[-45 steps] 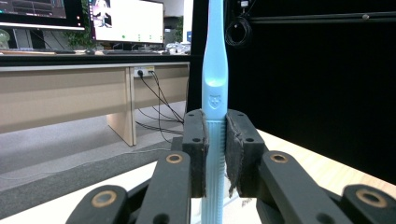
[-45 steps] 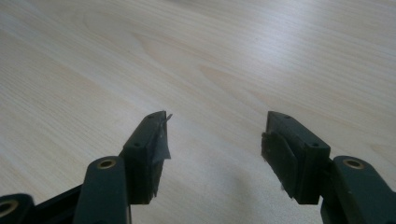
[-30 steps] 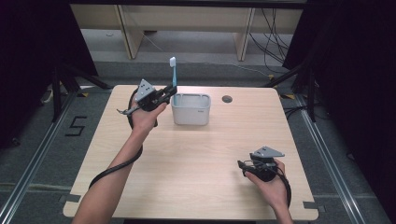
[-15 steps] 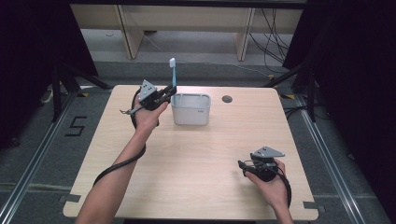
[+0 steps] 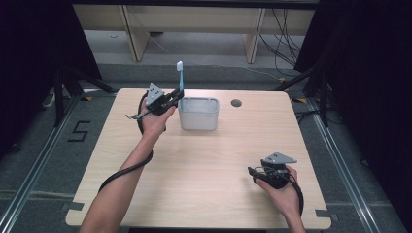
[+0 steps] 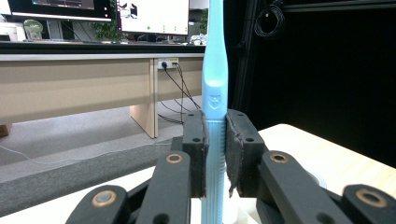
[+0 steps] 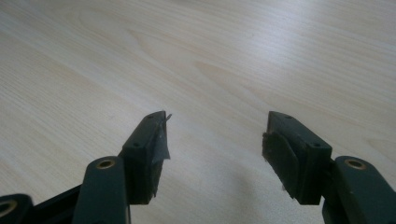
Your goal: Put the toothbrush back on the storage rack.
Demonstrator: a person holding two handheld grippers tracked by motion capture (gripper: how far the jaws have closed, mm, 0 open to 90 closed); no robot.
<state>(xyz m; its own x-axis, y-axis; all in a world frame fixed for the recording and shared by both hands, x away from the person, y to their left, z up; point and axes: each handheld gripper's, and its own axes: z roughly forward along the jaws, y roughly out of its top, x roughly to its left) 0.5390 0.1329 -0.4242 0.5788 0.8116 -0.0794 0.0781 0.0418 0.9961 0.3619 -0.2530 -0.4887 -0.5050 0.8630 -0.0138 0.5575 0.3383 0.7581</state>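
A light blue toothbrush stands upright, bristle head at the top, with my left gripper shut on its handle. In the left gripper view the two black pads press on the ribbed handle of the toothbrush from both sides. The brush is held at the left rim of a white rectangular holder at the back of the table. My right gripper rests low over the wood at the front right, pointing left. Its pads stand apart over bare wood, open with nothing between them.
The light wooden table has a small round dark hole at the back, right of the holder. Black cables trail from both grippers. Black curtains flank the table, and a desk with cables stands behind it.
My left hand has shifted slightly right with the toothbrush, closer to the holder's left rim. The right gripper has kept still.
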